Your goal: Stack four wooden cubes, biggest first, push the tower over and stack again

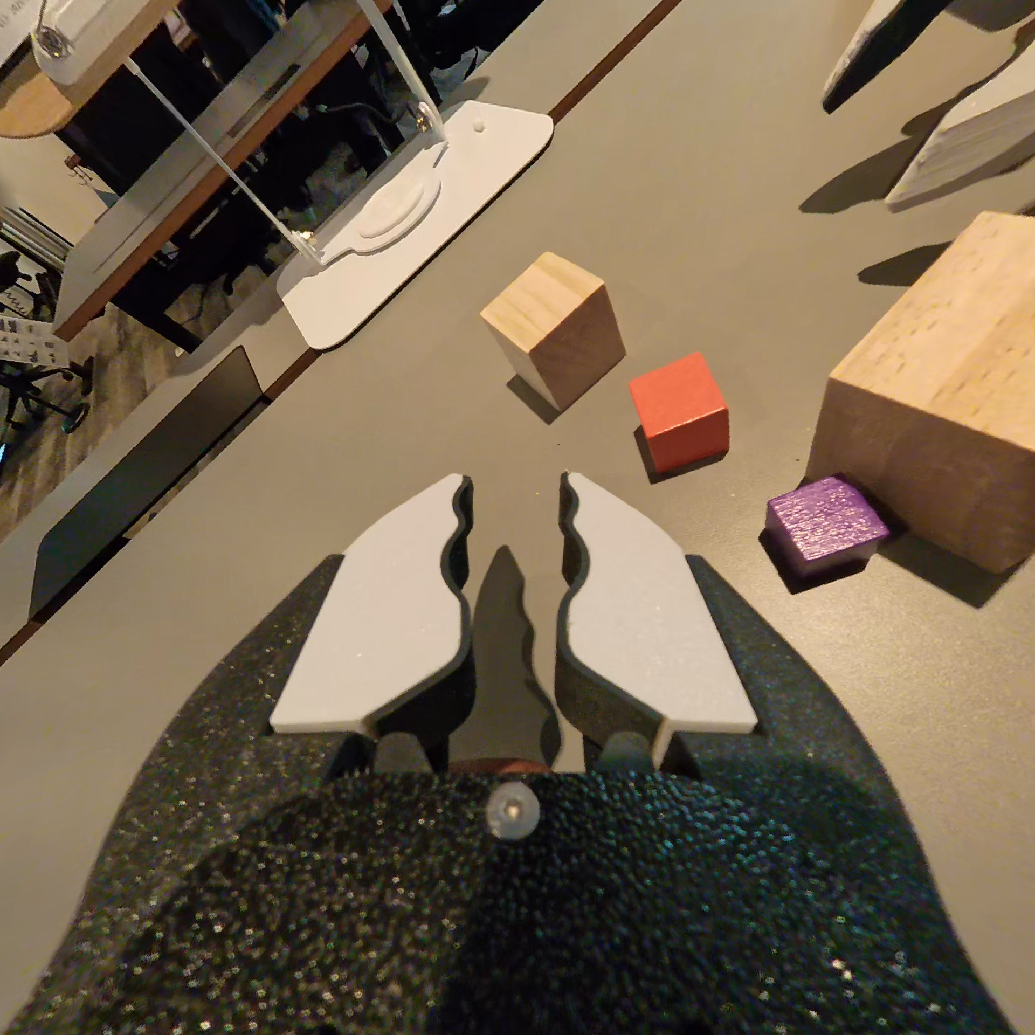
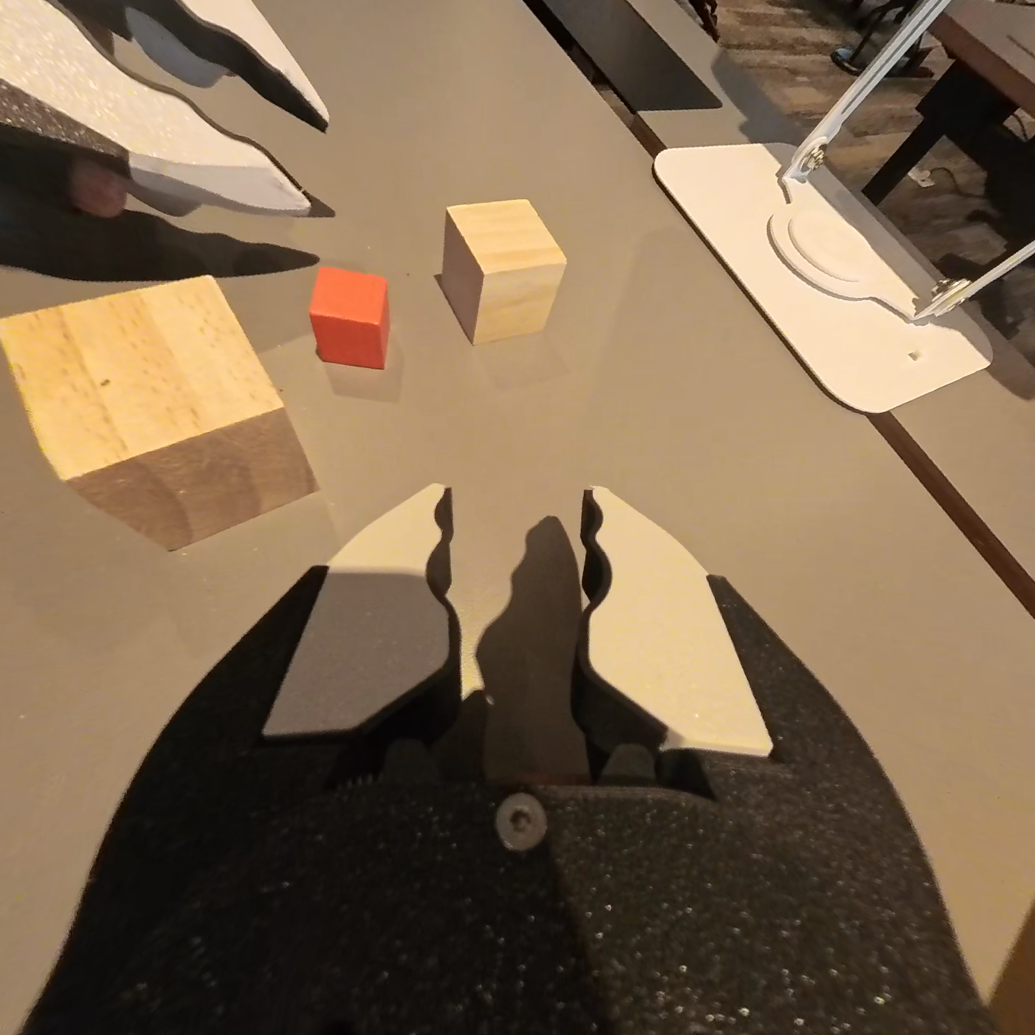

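Observation:
Four cubes lie apart on the grey table [image 1: 392, 437]. The big plain wooden cube [image 1: 941, 392] sits at the right, with the small purple cube [image 1: 823, 523] touching its near corner. The red cube [image 1: 680, 411] and the medium plain wooden cube [image 1: 554, 327] lie farther out. My left gripper [image 1: 515, 487] is open and empty, low over the table, short of the red cube. In the right wrist view the big cube [image 2: 145, 392], red cube [image 2: 350, 316] and medium cube [image 2: 504, 269] show; the purple cube is hidden. My right gripper [image 2: 515, 498] is open and empty. The left gripper [image 2: 168, 112] shows at the top left there.
A white lamp base [image 1: 425, 224] with a thin arm stands at the table's far edge; it also shows in the right wrist view [image 2: 812, 269]. A dark chair back [image 1: 145, 481] sits beside the table edge. Other desks and a floor lie beyond. The white lamp base [image 1: 425, 224] is about 25 cm from both grippers' fingertips.

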{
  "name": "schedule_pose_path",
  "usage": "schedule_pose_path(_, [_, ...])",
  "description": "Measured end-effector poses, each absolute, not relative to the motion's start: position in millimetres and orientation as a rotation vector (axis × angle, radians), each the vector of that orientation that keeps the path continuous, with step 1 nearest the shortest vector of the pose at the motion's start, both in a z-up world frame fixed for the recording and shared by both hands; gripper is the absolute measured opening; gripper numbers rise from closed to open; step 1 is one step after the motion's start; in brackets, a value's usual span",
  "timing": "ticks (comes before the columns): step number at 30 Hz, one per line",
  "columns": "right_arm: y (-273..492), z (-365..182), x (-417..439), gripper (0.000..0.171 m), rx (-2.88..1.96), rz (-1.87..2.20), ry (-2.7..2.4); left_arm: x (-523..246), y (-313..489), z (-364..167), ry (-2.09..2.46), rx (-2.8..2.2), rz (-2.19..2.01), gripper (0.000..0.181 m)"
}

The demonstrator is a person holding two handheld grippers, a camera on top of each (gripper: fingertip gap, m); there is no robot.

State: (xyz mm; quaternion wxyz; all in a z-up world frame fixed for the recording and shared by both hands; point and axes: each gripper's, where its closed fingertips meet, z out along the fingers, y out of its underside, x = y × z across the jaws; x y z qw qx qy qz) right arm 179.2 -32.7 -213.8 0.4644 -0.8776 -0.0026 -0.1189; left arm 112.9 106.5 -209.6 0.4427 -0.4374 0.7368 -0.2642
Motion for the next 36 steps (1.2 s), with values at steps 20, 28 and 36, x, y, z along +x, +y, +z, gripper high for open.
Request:
schedule_pose_path(20, [-32.4, -214.7, 178.6, 0.044, -2.162, -0.310, -0.017, 111.3, 106.9, -214.7, 1.853, -1.088, -0.616, 0.031])
schedule_pose_path(28, [-31.5, -217.3, 177.3, 0.044, -2.178, -0.334, -0.040, 110.2, 105.0, -220.7, 1.885, -1.064, -0.558, 0.035])
schedule_pose_path(36, [-31.2, -216.7, 178.0, 0.044, -2.173, -0.347, -0.036, 110.8, 108.4, -220.1, 1.871, -1.104, -0.572, 0.038])
